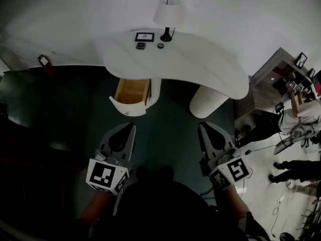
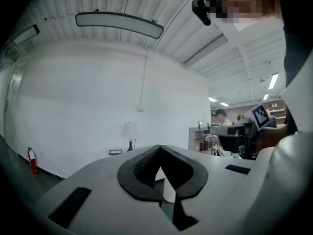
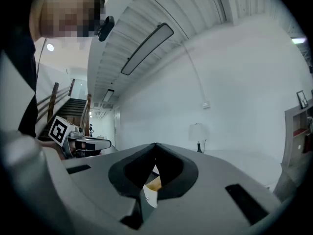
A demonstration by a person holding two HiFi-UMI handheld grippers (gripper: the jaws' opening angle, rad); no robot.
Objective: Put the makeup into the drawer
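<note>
Left gripper (image 1: 129,129) and right gripper (image 1: 203,129) were pressed together, empty; makeup (image 1: 141,45) at twelve o'clock looked light and hard, so pinch its edges.

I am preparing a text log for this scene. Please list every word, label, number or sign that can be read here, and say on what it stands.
No text can be read in any view.
Framed card on the desk: print too small to read.
Fire extinguisher: label too blurred to read.
Marker cubes: black-and-white square patterns only, no letters or numbers.
</note>
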